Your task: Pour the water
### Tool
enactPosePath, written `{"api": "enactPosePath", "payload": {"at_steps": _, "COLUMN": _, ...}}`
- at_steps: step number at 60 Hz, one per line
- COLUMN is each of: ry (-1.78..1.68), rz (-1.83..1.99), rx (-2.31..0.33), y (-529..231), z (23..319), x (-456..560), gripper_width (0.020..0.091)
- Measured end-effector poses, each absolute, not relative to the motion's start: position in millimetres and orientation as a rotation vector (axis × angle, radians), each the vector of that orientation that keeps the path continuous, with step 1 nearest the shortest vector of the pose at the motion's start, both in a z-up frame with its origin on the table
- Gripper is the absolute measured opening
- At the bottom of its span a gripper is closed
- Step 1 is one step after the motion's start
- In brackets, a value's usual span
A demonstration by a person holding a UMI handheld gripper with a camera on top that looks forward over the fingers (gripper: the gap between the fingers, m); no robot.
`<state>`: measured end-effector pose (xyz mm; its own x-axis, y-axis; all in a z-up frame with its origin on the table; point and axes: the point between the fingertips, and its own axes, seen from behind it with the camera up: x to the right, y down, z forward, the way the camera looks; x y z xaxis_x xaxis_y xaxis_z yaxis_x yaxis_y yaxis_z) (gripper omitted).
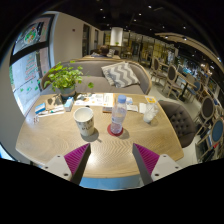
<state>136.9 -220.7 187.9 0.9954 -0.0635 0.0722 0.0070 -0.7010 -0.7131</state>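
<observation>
Gripper view: a wooden surface (60,140) in a lounge; water bottle (119,114) stands beyond the gripper (110,160), whose fingers are apart.

No readable text in this view.

The bottle (119,113) on the round table (45,140) carries a label band, but no word or number on it can be made out. The papers (97,99) lying on the table beyond the bottle show print too small to read. The posters (28,45) on the wall to the left of the bottle, past the potted plant (63,77), have coloured shapes and lines, none legible.
</observation>
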Motion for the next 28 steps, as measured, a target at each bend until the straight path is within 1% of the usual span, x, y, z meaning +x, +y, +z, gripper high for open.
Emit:
{"api": "enactPosePath", "payload": {"at_steps": 12, "ry": 0.049, "rz": -0.092, "rx": -2.351, "y": -238, "z": 198, "x": 128, "gripper_width": 0.0855}}
{"api": "enactPosePath", "payload": {"at_steps": 28, "ry": 0.033, "rz": -0.107, "rx": -2.326, "y": -240, "z": 209, "x": 126, "gripper_width": 0.0854}}
